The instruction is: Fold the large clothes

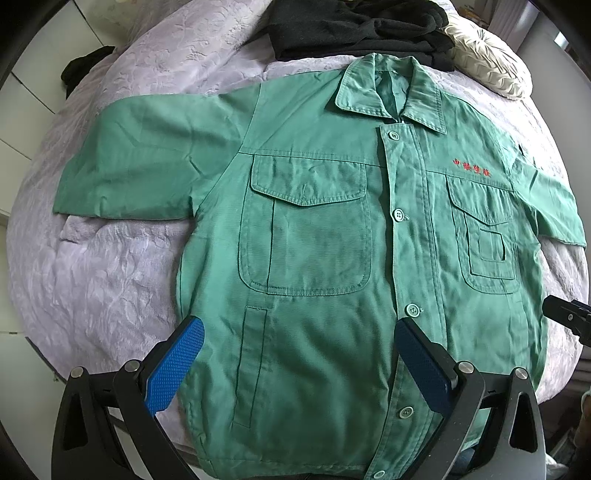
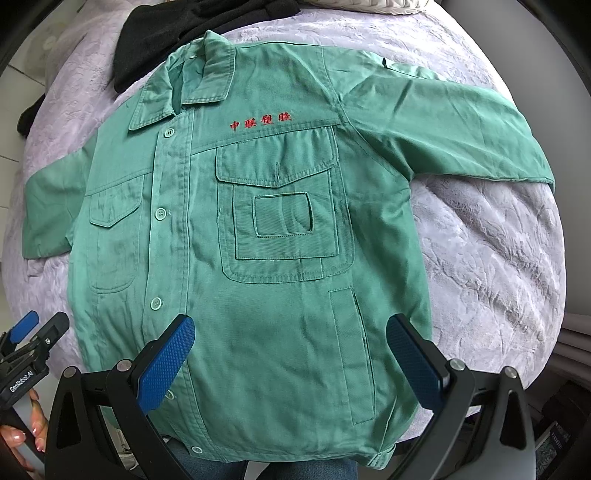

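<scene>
A green work jacket [image 1: 325, 236] lies flat, front up and buttoned, on a lilac bedspread [image 1: 110, 266]. Both sleeves are spread out to the sides. Red embroidered characters [image 2: 261, 121] sit above one chest pocket. My left gripper [image 1: 299, 325] is open and empty, hovering over the jacket's lower part, its blue pads either side of the side pocket. My right gripper [image 2: 290, 321] is open and empty above the jacket [image 2: 266, 229] near its hem. The left gripper also shows at the left edge of the right wrist view [image 2: 37, 332].
A pile of black clothes [image 1: 354, 29] lies just beyond the collar. A cream cushion [image 1: 491, 62] sits at the far right of the bed. A small black item [image 1: 83, 68] lies at the bed's far left edge. White floor tiles [image 1: 33, 74] border the bed.
</scene>
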Demonstrator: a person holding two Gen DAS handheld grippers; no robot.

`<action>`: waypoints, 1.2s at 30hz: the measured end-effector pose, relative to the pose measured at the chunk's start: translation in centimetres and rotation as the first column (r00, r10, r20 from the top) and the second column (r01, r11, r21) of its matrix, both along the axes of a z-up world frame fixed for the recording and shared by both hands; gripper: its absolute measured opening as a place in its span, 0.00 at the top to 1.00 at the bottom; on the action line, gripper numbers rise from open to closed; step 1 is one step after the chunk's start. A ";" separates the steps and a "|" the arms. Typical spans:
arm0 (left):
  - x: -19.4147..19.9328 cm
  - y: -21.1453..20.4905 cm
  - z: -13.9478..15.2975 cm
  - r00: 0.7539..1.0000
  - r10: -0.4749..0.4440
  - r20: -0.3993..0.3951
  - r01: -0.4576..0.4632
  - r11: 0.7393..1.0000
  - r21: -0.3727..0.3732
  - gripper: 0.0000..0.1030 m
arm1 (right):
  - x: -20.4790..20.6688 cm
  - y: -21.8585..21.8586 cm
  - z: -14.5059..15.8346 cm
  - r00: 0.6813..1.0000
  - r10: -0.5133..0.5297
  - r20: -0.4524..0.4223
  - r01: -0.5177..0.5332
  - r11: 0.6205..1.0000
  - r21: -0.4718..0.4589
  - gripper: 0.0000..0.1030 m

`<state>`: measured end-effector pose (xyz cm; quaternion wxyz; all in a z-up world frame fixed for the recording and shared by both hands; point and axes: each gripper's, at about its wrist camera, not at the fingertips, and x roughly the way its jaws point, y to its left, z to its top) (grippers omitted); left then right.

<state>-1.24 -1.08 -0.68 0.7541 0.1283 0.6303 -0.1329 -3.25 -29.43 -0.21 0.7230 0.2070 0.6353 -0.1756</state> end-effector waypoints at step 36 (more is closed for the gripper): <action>1.1 1.3 -2.1 0.999 0.015 -0.048 -0.018 0.998 -0.063 0.00 | 0.7 0.3 -0.8 1.000 0.002 -0.028 -0.003 1.000 -0.013 0.00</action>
